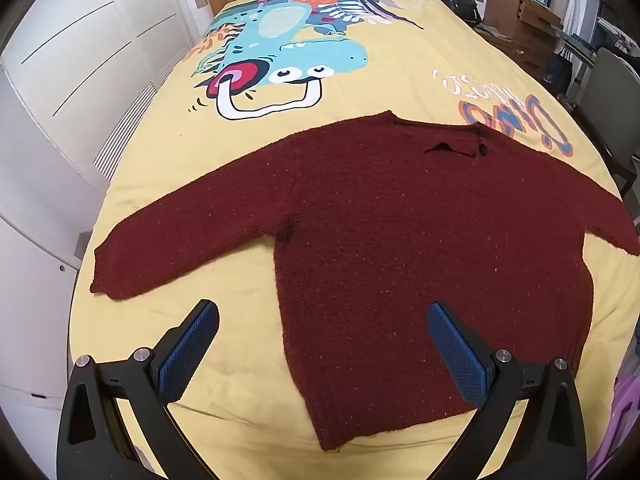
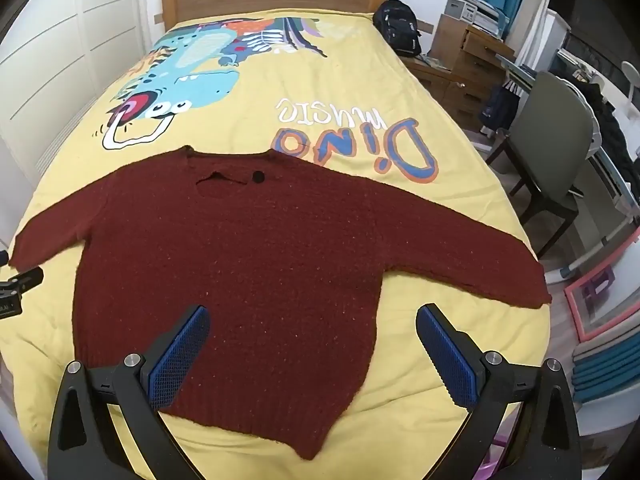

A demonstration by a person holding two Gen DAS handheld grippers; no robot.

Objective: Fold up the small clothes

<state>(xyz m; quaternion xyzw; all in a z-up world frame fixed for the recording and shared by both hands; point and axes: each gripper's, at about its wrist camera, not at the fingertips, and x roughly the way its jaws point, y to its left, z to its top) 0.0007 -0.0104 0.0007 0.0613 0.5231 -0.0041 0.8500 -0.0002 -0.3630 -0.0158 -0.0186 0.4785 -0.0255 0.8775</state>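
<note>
A small dark red knitted sweater [image 1: 400, 240] lies flat on the yellow bed cover [image 1: 224, 320], sleeves spread out, neck toward the headboard; it also shows in the right wrist view [image 2: 256, 248]. My left gripper [image 1: 322, 312] is open and empty, above the sweater's lower left hem edge. My right gripper [image 2: 312, 316] is open and empty, above the lower right part of the sweater body. Part of the left gripper's body [image 2: 16, 292] shows at the left edge of the right wrist view.
The bed cover carries a dinosaur print [image 2: 184, 76] and "Dino music" lettering [image 2: 352, 140]. White wardrobe doors [image 1: 72, 80] stand left. A black backpack [image 2: 400, 28], wooden drawers [image 2: 472, 60] and a grey chair [image 2: 552, 152] stand right of the bed.
</note>
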